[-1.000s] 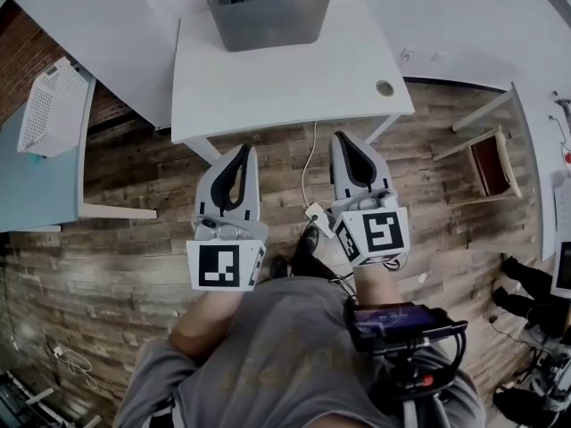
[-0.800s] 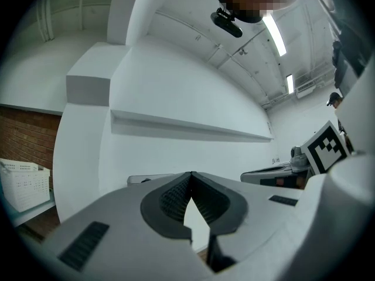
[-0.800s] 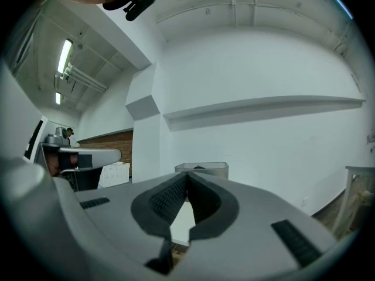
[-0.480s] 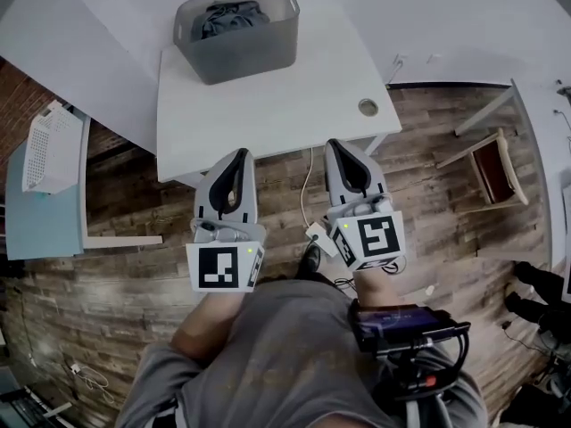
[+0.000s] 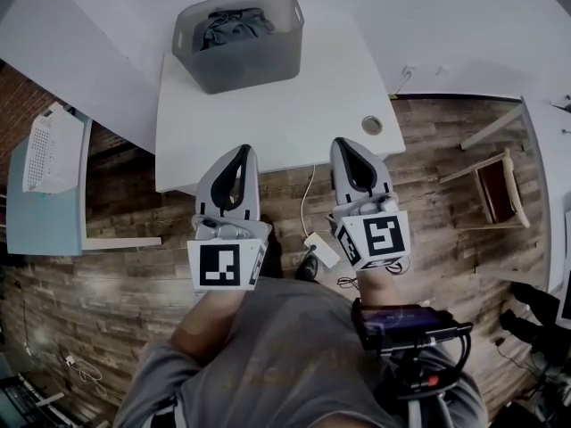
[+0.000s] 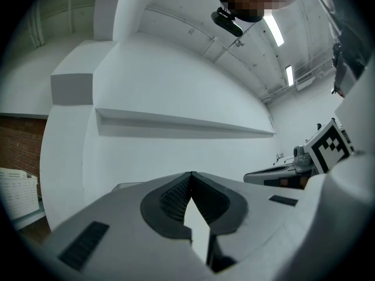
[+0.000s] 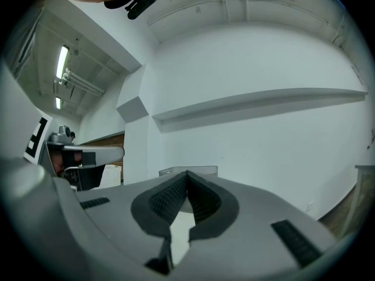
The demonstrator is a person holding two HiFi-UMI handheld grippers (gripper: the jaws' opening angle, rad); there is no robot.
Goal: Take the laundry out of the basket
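Observation:
A grey plastic basket (image 5: 239, 52) stands at the far side of a white table (image 5: 277, 105), with dark grey laundry (image 5: 234, 23) bunched inside it. My left gripper (image 5: 242, 151) and right gripper (image 5: 344, 144) are side by side, level, with their tips just over the table's near edge and well short of the basket. Both are shut with nothing between the jaws. In the left gripper view the left gripper (image 6: 191, 173) points at a white wall. In the right gripper view the basket (image 7: 187, 170) shows as a small rim just beyond the right gripper (image 7: 187, 172).
A round cable hole (image 5: 372, 125) sits at the table's near right corner. A white perforated bin (image 5: 52, 145) rests on a pale blue surface to the left. On the plank floor are a wooden stool (image 5: 495, 172) to the right and a power adapter (image 5: 321, 250) with its cable.
Both grippers have come forward together, from over the floor to the table's near edge. The basket now sits lower and more to the left in the head view. Jaws stay shut.

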